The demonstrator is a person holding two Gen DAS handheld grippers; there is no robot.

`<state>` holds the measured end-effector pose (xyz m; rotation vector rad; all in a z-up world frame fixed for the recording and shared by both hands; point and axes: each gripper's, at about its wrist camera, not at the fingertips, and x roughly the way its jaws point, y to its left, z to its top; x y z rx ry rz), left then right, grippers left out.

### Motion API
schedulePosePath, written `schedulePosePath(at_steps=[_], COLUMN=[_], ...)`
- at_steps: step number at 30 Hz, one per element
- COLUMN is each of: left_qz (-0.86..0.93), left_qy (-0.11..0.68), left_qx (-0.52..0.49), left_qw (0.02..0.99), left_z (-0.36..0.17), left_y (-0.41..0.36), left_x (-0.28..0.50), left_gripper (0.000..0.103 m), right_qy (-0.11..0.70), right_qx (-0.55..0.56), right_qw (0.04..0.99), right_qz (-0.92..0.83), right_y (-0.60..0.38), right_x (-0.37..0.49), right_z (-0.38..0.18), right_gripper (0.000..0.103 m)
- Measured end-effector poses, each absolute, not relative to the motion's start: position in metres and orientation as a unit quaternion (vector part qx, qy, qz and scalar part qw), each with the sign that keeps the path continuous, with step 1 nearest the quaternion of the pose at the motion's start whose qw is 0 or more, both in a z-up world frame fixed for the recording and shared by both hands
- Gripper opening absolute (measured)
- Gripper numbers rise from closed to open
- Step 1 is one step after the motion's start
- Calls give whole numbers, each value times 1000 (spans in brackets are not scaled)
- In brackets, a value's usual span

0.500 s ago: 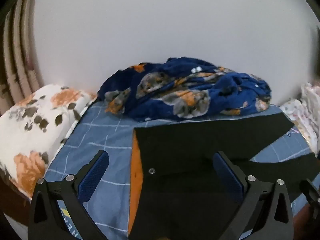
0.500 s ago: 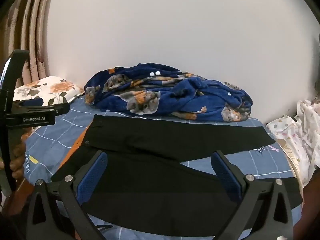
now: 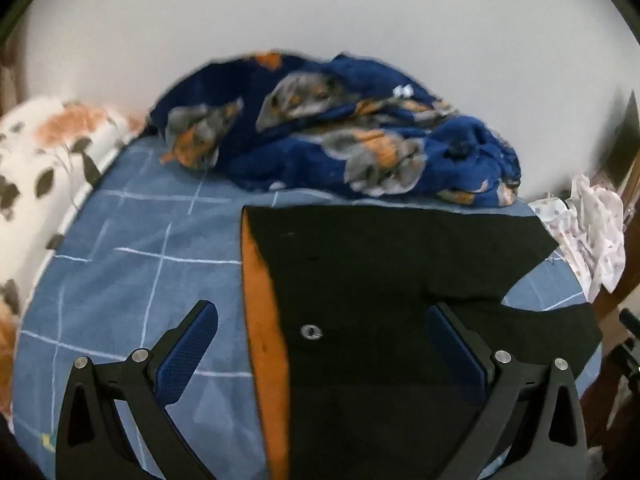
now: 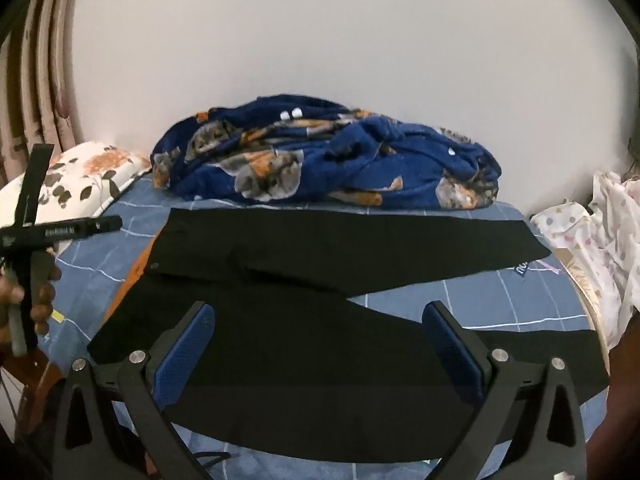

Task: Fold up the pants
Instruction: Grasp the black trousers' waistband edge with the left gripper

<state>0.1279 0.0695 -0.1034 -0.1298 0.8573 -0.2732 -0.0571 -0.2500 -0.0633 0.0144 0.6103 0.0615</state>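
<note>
Black pants [image 4: 320, 344] lie spread flat on a blue checked bed sheet [image 4: 480, 300], legs splayed to the right, waist at the left. In the left wrist view the pants [image 3: 380, 272] show an orange waistband lining [image 3: 262, 320] and a metal button [image 3: 311, 332]. My left gripper [image 3: 322, 344] is open and empty, hovering over the waist. My right gripper [image 4: 320, 344] is open and empty above the near leg. The left gripper also shows at the left edge of the right wrist view [image 4: 60, 230], held in a hand.
A crumpled navy floral blanket [image 3: 340, 148] lies along the wall behind the pants. A white floral pillow [image 3: 44, 160] is at the left. Pale dotted cloth [image 4: 588, 240] is heaped at the right bed edge. A white wall stands behind.
The left gripper has moved forward and closer over the waistband; its view is blurred. The right gripper has barely shifted. Both stay open.
</note>
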Motion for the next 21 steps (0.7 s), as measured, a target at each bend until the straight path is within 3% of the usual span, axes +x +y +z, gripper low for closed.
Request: schedulePosePath(at_steps=[6,9,11,21], left_qz=[-161,-160,-182,-193], left_qy=[434,455,479,509], left_qx=[-41,-28,-36,-85], left_qw=[886,876,858,834], left_z=[-135,-155,-170,-206], left_y=[87,91,92,107], left_x=[187,222,247,316], left_gripper=[101,79,55,54], right_qy=[330,345,354,391], right_qx=[18,26,26,24], right_qw=[943,938,934,920], right_qz=[30,32,32,29], right_y=[-252,-254,-253,-255], right_x=[-34,-23,-17,8], right_z=[-80,-88,-94,-114], right_gripper=[103,103,103,103])
